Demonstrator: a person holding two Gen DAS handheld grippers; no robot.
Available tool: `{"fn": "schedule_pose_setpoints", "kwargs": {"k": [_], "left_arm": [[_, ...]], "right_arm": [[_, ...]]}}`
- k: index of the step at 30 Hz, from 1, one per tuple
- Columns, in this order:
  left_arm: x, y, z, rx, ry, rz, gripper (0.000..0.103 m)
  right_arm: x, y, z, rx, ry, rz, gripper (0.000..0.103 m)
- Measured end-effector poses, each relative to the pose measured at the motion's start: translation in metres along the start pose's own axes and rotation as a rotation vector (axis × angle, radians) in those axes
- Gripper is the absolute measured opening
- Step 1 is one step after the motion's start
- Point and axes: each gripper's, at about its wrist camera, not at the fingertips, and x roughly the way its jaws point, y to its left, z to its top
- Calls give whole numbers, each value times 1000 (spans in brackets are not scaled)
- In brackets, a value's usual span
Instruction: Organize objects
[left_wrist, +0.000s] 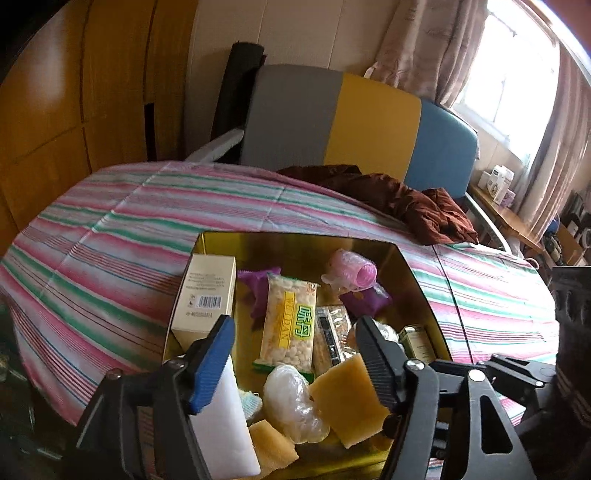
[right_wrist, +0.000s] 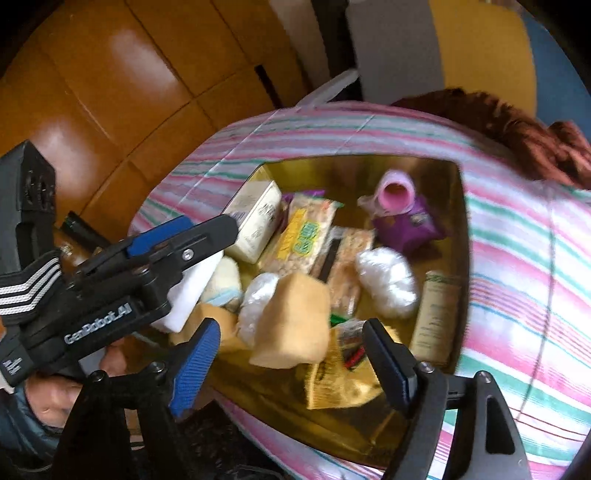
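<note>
Grippers (left_wrist: 295, 343) (right_wrist: 291, 354) angle down, jaws parted, over the gold box (left_wrist: 417, 280).

Left claw (left_wrist: 295, 347) agape, right claw (right_wrist: 291, 363) agape, apparently gripping nothing

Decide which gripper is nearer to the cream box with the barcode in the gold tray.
Left. The left gripper has one fingertip right beside the cream box at the tray's left side. The right gripper hangs over the tray's near edge, with a yellow sponge and snack packets between.
</note>
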Motion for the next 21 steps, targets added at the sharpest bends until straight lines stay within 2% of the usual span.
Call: {"fn": "schedule_pose_setpoints", "kwargs": {"k": [11, 15, 21], "left_arm": [[-19, -14, -4, 48, -55, 53, 91], [-26, -16, -6, 44, -72, 73, 103], [-36, -25, -12, 56, -100, 116, 103]], "right_arm": [[-24, 6, -4, 13, -143, -207, 81], [-31, 3, -7, 51, -188, -289, 81], [-41, -1, -20, 90, -250, -400, 81]]}}
